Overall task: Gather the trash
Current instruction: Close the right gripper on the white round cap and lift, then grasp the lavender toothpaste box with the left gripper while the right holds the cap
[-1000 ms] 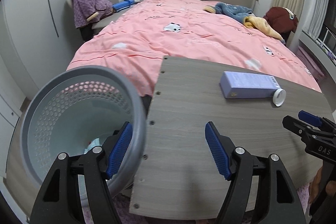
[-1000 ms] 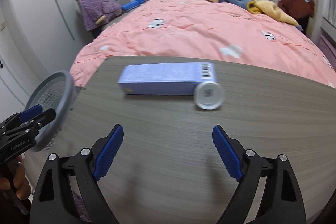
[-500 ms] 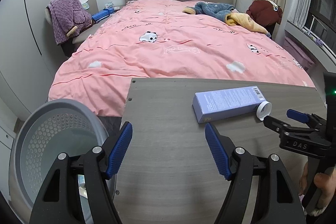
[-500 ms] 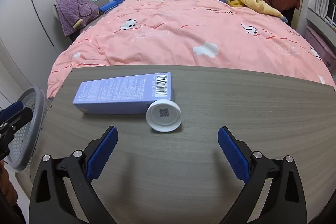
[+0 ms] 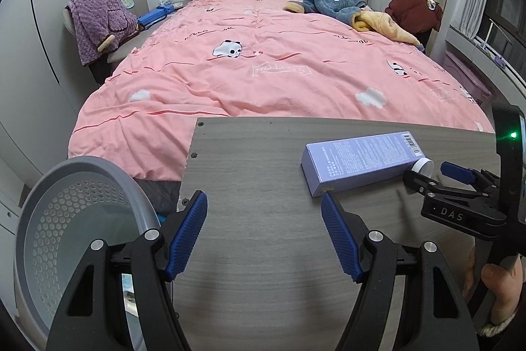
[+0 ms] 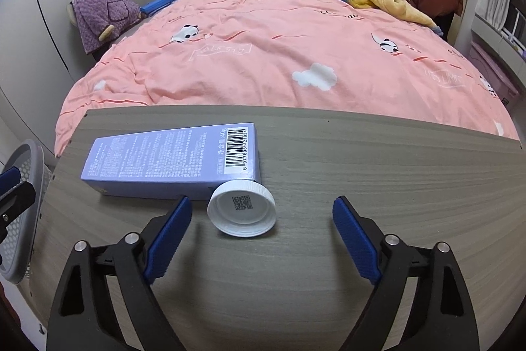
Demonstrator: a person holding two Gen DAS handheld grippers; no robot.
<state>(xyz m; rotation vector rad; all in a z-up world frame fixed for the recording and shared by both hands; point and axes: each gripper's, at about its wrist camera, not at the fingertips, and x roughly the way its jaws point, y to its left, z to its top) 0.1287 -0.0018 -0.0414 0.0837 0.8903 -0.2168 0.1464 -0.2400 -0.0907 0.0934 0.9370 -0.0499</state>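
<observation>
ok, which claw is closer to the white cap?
Right. The right claw has the white cap just ahead between its open jaws; the left claw sits further off, toward the gray basket.

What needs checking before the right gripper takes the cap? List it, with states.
1. Right gripper open, nothing held: ok; its jaws have just been closing.
2. Cap between its fingers, untouched: ok.
3. Cap free of the box: not ok, it lies against the box's near edge.
4. Left gripper open and empty: ok.
5. Bin beside the table, mouth unblocked: ok.
6. Room left in the bin: cannot tell.
</observation>
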